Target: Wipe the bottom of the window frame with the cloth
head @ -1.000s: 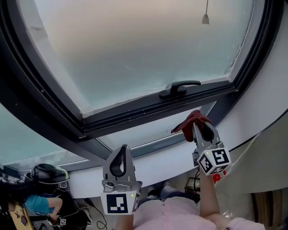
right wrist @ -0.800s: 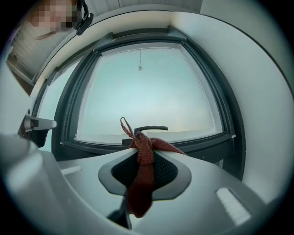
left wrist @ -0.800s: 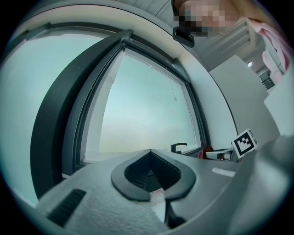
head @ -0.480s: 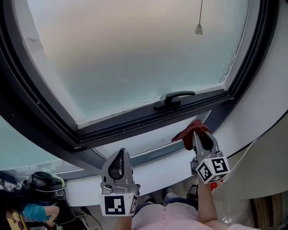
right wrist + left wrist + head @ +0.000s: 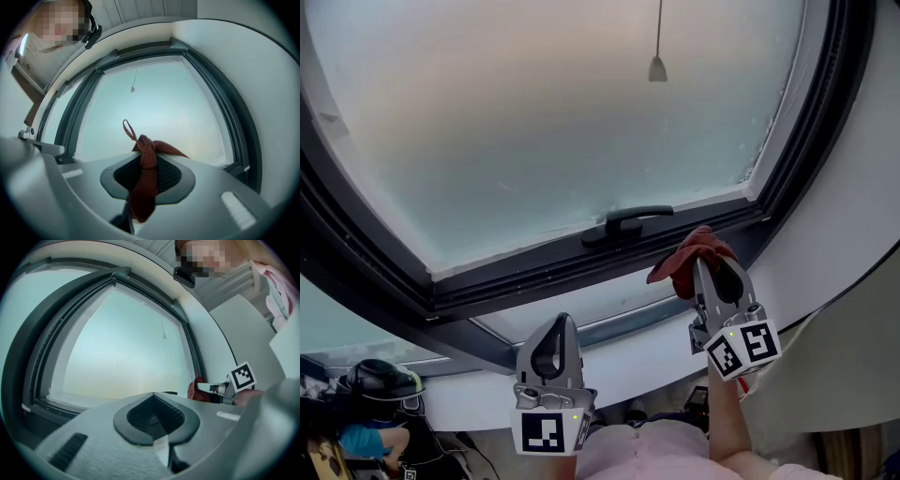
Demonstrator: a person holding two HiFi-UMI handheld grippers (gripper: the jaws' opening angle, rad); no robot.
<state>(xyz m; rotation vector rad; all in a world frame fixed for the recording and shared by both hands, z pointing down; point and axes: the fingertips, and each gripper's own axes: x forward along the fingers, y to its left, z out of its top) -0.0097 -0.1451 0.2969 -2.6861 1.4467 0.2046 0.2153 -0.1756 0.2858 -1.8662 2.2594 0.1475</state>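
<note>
The right gripper has its jaws pinched on a dark red cloth, whose bunched end pokes out past the tips and sits at the bottom rail of the dark window frame, near the right-hand corner and just right of the black handle. The left gripper hangs lower, by the white sill. Its jaws are pressed together on nothing, well apart from the cloth.

Two hand-held grippers, one cloth
</note>
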